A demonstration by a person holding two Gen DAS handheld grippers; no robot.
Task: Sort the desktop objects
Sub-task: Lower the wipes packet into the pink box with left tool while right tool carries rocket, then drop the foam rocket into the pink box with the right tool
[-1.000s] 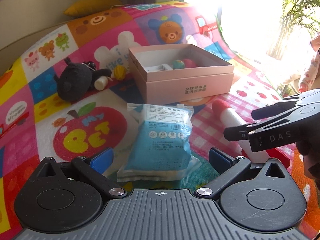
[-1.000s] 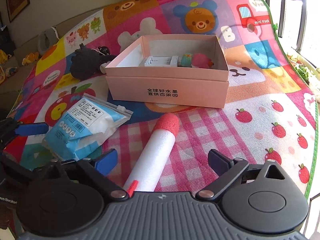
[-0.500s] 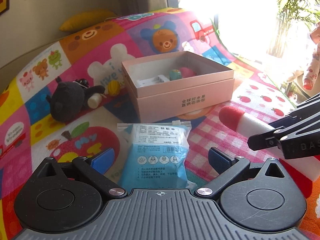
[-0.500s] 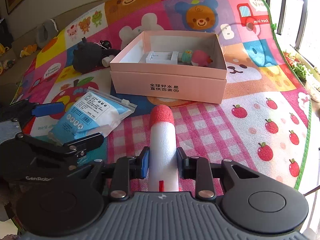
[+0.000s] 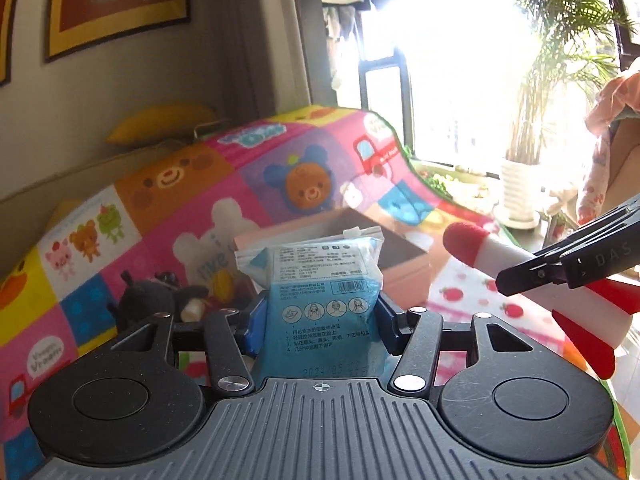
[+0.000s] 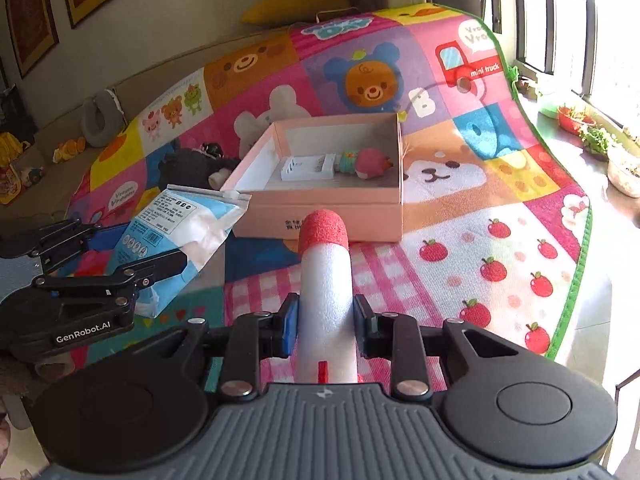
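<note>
Holding stuff in both hands right now. The left hand-held gripper [image 5: 318, 326] has just been closing and its blue pads are clamped on the sides of a blue and white packet [image 5: 320, 300], lifted clear of the play mat [image 6: 500, 240]. In the right wrist view the same packet [image 6: 176, 236] hangs tilted, its top corner just beside the near left corner of the pink box [image 6: 332, 216], though I can't tell if they touch.

The right hand-held gripper [image 6: 325, 326] is squeezed narrow on a white foam rocket [image 6: 326, 280], pads pressing its body on both sides. Its red tip points at the front wall of the box and overlaps that edge in the view. From the left wrist view the rocket [image 5: 500, 254] sits off to the right, well apart from the packet.

The box is open on top, with a white tray [image 6: 308, 166] and a small pink toy [image 6: 368, 162] lying along its back half, so the front half of the floor is bare. A black plush [image 6: 188, 168] lies just left of the box. Right of the box, the mat runs open out to its green edge by the window.
</note>
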